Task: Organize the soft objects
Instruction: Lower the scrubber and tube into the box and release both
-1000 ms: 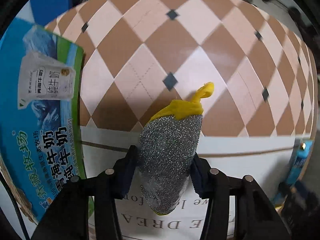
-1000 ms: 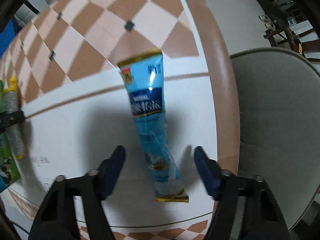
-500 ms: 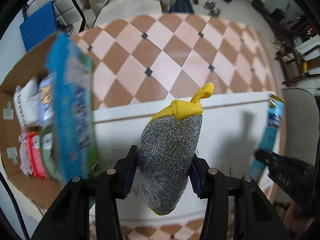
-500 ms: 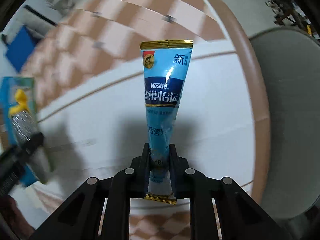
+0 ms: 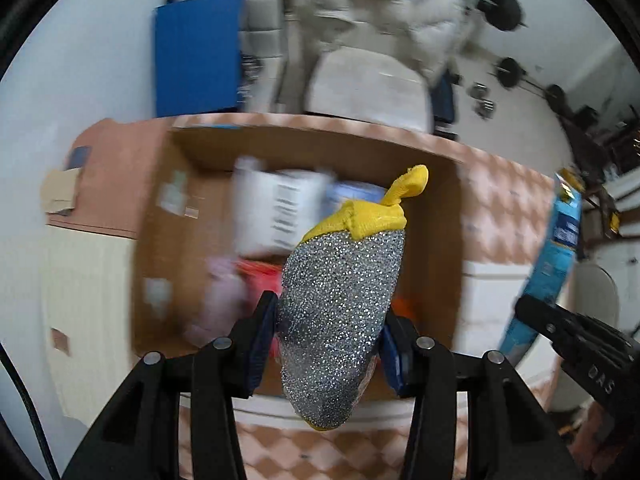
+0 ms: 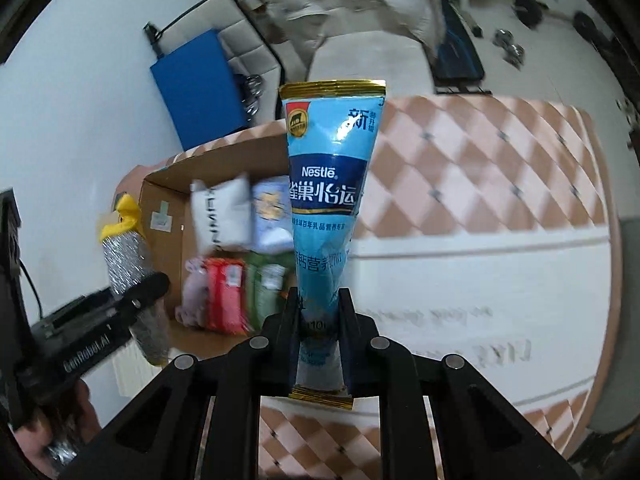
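My left gripper [image 5: 326, 330] is shut on a silver scrubbing sponge with a yellow top [image 5: 340, 304] and holds it in the air in front of an open cardboard box [image 5: 436, 248]. The sponge also shows at the left of the right wrist view [image 6: 124, 260]. My right gripper [image 6: 319, 314] is shut on the lower end of a long blue Nestle sachet [image 6: 330, 184], held upright above the white table. That sachet shows at the right edge of the left wrist view [image 5: 554, 264]. The box [image 6: 168, 184] holds several soft packets: white, blue, red, green and pink.
The box stands at the left end of the white table [image 6: 480, 280], which lies over a checkered cloth [image 6: 480, 168]. Behind are a grey chair [image 5: 368, 84] with a white coat, a blue board [image 5: 196, 52] against the wall, and weights on the floor.
Both grippers have lifted and swung left toward the box. The right gripper shut on the sachet about half a second ago and raised it off the table. The left kept hold of the sponge.
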### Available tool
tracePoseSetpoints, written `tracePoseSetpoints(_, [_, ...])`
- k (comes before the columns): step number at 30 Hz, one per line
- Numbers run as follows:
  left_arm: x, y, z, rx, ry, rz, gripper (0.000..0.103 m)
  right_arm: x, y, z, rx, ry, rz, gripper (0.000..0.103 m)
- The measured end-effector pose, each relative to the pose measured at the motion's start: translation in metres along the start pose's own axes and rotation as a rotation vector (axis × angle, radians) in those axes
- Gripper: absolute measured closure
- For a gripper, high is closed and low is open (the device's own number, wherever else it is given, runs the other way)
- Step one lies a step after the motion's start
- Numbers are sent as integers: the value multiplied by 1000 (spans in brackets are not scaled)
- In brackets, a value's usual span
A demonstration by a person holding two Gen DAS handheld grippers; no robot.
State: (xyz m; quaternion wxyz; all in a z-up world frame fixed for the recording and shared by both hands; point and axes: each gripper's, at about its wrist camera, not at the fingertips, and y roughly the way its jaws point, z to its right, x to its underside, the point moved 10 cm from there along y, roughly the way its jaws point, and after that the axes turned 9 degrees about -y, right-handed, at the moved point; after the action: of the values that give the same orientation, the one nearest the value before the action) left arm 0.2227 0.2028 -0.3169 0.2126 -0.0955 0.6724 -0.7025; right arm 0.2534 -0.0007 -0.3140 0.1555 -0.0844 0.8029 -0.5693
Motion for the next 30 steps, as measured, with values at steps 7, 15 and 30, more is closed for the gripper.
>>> tracePoseSetpoints(7, [-33,61,-66,-56,-40,-123,59,-36,74,-30,141,-9,-70,85])
tracePoseSetpoints(15, [-44,107,-79,-105,3,-214,56,-46,124,-11,241,17,-134,85])
tracePoseSetpoints(30, [-48,106,-84,-97,-14,-203,26,-47,114,-14,276,37,-122,38])
